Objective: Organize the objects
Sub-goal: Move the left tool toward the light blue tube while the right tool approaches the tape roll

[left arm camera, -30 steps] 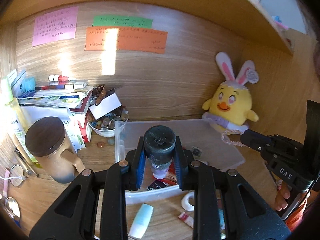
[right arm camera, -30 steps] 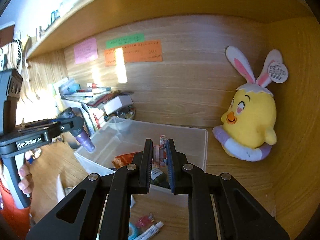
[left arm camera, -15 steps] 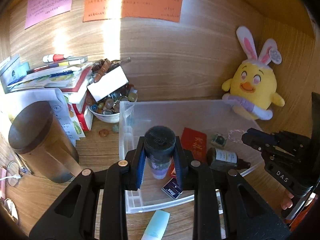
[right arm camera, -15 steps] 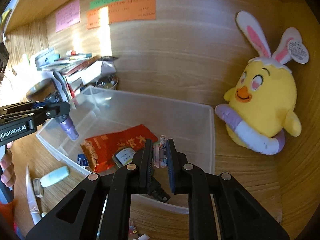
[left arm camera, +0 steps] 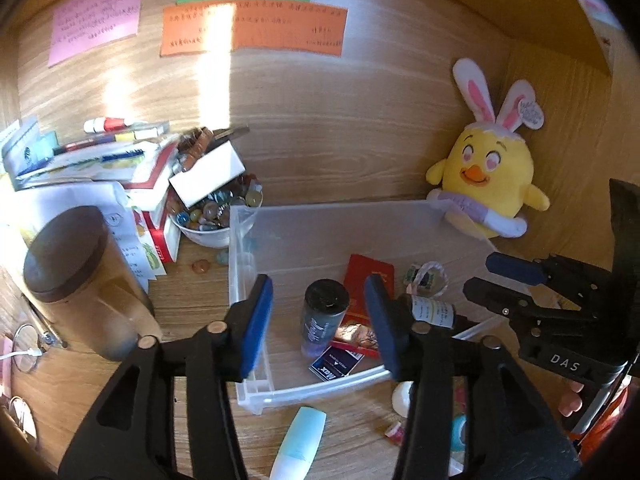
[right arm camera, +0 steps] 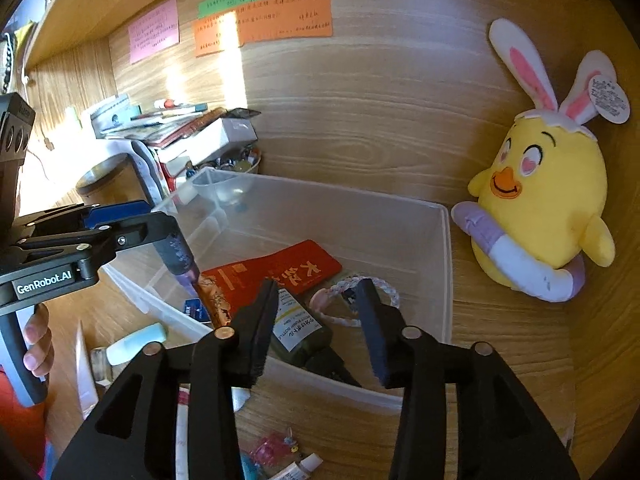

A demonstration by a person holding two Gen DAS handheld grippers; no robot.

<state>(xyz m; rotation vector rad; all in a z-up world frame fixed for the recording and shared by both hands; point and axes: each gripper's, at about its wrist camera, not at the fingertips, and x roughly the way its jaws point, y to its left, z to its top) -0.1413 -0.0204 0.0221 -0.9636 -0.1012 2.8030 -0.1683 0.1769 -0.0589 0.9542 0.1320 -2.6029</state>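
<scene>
Clear plastic bin (left arm camera: pixel 256 264) below my left claw (left arm camera: pixel 320 320) now takes the dark bottle (left arm camera: pixel 322 320); both claws have just been opening, jaws apart, right claw (right arm camera: pixel 316 328) over its bracelet (right arm camera: pixel 356 300). Mint tube (left arm camera: pixel 300 440) outside remains.

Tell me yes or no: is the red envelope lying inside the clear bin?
Yes, the red envelope lies flat on the floor of the clear bin.
</scene>
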